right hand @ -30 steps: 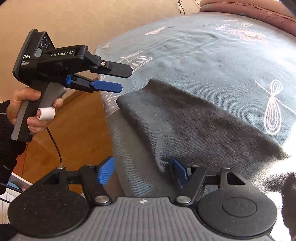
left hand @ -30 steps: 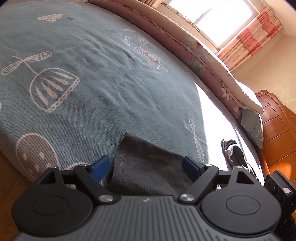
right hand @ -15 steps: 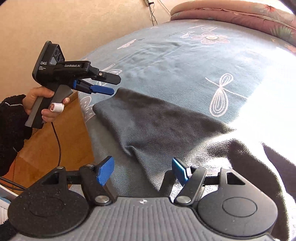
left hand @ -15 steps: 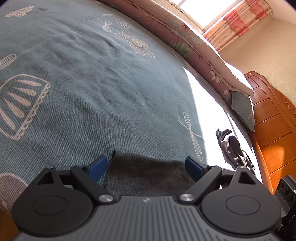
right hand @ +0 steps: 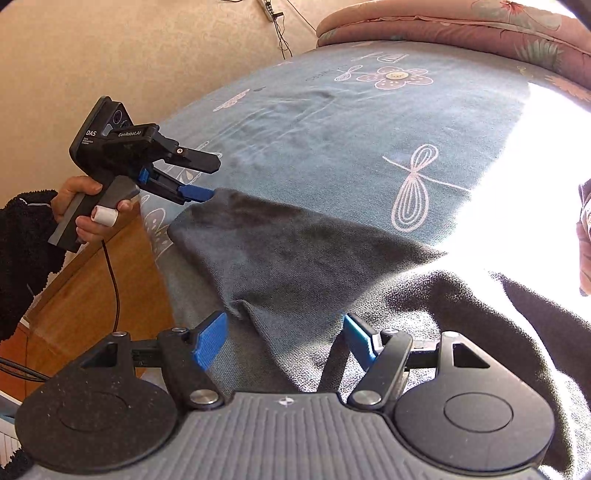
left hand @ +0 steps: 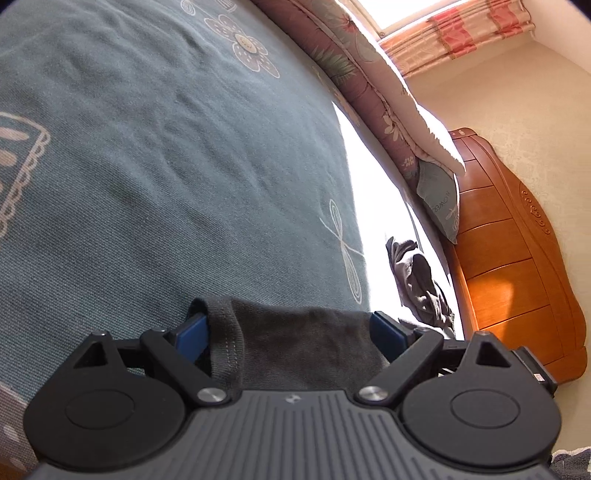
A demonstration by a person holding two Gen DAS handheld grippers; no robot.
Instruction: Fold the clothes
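Left gripper (left hand: 288, 326): jaws spread wide, blue pads either side of the dark grey garment's (right hand: 295, 251) hemmed edge. Cloth lies between them, not pinched. Released.
Left gripper, seen from the right wrist (right hand: 199, 181): lower blue finger tip at the garment's far left corner, touching or just above it, can't tell which. Upper black finger above it, gap between the two.
Right gripper (right hand: 284, 338): jaws apart, fairly wide. A ridge of the garment runs between the blue pads, neither pad pressing on it. Released, holding nothing.
Left hand (right hand: 86, 210): wrapped round the grey handle, black fuzzy sleeve, white band on one finger.
Counts: two grippers; one dark grey garment being worked; one crumpled dark cloth heap (left hand: 421, 284) lying apart near the headboard (left hand: 517, 266); one small grey-blue pillow (left hand: 439, 199); one rolled pink floral quilt (left hand: 354, 70).
Garment look: dark grey knit, soft and slightly fuzzy, stitched hem (left hand: 229, 339) visible in the left wrist view. Folded into a slab with a straight far edge; near part bunched and draped, partly in hard sunlight.
Garment place: on the teal bedsheet (right hand: 351, 122) with white flower and dragonfly prints, at the bed's near edge, spanning between both grippers.
Beyond the bed: beige wall, wooden floor, pink curtain (left hand: 461, 33) by the window.
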